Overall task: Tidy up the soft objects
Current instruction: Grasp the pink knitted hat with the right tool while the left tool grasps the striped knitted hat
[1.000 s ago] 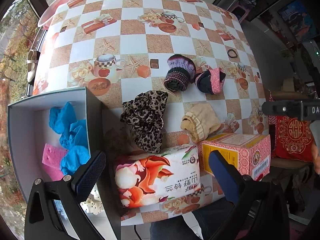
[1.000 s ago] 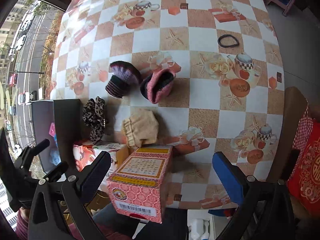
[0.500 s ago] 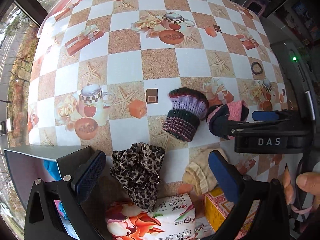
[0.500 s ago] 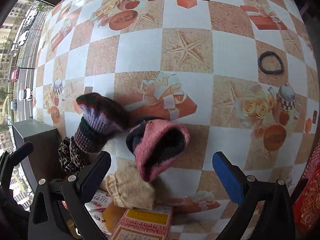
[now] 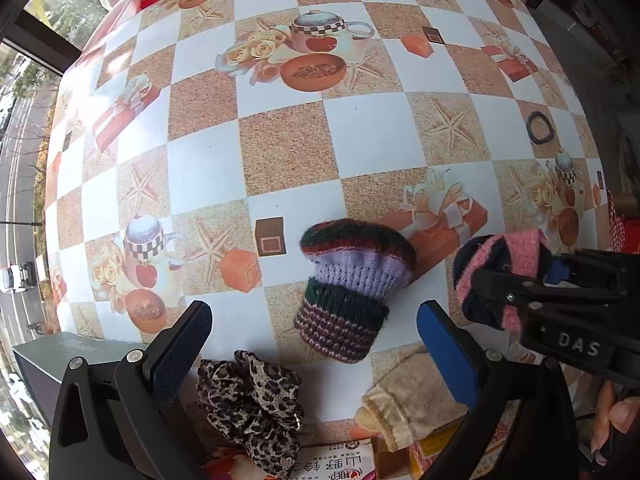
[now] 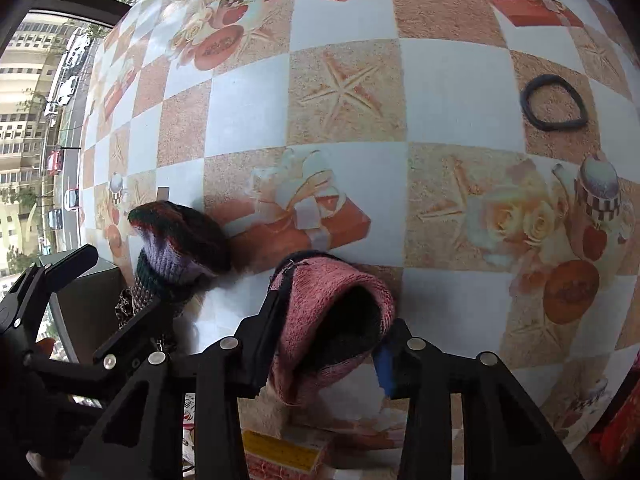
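A pink and black knit sock roll (image 6: 332,312) lies on the checkered tablecloth. My right gripper (image 6: 332,332) is shut on it; it also shows in the left wrist view (image 5: 500,276). A purple and dark striped knit roll (image 5: 352,284) lies just ahead of my left gripper (image 5: 316,344), which is open and empty, its jaws wide to either side. A leopard-print scrunchie (image 5: 252,404) and a beige sock roll (image 5: 412,400) lie under the left gripper. The striped roll also shows in the right wrist view (image 6: 176,244).
A dark box (image 5: 60,356) stands at the lower left. A tissue pack (image 5: 332,464) and a pink carton (image 6: 280,452) sit at the near table edge. A black hair tie (image 6: 554,104) lies at the right on the tablecloth (image 5: 372,136).
Both grippers moved forward over the table. My right gripper closed onto the pink and black sock roll. My left gripper came up to the striped roll.
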Tool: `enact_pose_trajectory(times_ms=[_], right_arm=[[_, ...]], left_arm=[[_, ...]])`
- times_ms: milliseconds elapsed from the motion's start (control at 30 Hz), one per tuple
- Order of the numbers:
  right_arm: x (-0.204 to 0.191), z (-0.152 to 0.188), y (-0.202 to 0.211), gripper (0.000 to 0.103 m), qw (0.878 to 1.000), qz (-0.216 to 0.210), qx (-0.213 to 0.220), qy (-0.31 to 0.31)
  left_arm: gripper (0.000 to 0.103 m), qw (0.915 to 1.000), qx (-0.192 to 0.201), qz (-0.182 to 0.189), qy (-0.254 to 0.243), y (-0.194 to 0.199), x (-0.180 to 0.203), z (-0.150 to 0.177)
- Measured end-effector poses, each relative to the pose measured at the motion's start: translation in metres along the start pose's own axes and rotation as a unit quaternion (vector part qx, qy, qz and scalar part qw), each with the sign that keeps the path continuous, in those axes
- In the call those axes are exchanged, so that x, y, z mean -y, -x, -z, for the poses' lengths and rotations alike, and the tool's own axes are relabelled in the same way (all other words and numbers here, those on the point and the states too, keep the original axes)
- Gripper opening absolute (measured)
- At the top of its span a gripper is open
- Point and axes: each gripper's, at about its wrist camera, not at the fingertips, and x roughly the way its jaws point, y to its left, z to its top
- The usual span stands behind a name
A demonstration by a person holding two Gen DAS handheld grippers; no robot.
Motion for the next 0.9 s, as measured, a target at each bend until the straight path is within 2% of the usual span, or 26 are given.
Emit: enact_pose_trajectory(times_ms=[133,300,400,433,467,533,567,633,700,800,867,900], right_arm=[[0.038,0.016,0.02,0.043,0.999,-0.014,0.015,-0.038],[0.065,0.041,0.042,0.043,0.997,-0.03,0.029,-0.065],[0.074,0.051,0.049,0.043,0.996,-0.034,0.037,-0.076],[0.076,0.052,0.05,0.043,0.996,-0.035,0.038,-0.079],[0.077,0.052,0.049,0.043,0.995,-0.036,0.037,-0.081],[0.079,0.048,0.047,0.045,0.995,-0.043,0.035,-0.086],[0.076,0.046,0.044,0.048,0.994,-0.05,0.034,-0.087],[0.065,0.043,0.037,0.084,0.995,-0.034,0.033,-0.083],[0.05,0.039,0.028,0.085,0.997,-0.004,0.04,-0.063],[0.037,0.032,0.014,0.085,0.998,0.038,0.04,-0.039],[0.031,0.027,0.005,0.085,0.997,0.062,0.038,-0.032],[0.029,0.025,0.001,0.088,0.996,0.073,0.034,-0.032]], left_arm=[[0.102,0.9994,-0.031,0.013,0.005,-0.024,0.006,-0.013],[0.095,0.9975,-0.064,0.024,0.015,-0.044,0.004,-0.017],[0.079,0.9982,-0.055,0.025,0.007,-0.043,0.009,-0.018],[0.067,0.998,-0.054,0.031,0.007,-0.043,0.011,-0.018],[0.061,0.9979,-0.056,0.033,0.007,-0.043,0.013,-0.018],[0.059,0.9984,-0.05,0.029,0.003,-0.043,0.016,-0.017],[0.059,0.9986,-0.046,0.026,0.001,-0.043,0.018,-0.018],[0.059,0.9989,-0.043,0.017,-0.005,-0.041,0.029,-0.015],[0.059,0.9991,-0.041,0.012,-0.004,-0.042,0.037,-0.009],[0.066,0.9994,-0.034,0.01,0.001,-0.041,0.038,-0.006],[0.08,0.9995,-0.032,0.008,0.001,-0.043,0.037,-0.006],[0.082,0.9995,-0.03,0.005,0.003,-0.046,0.036,-0.007]])
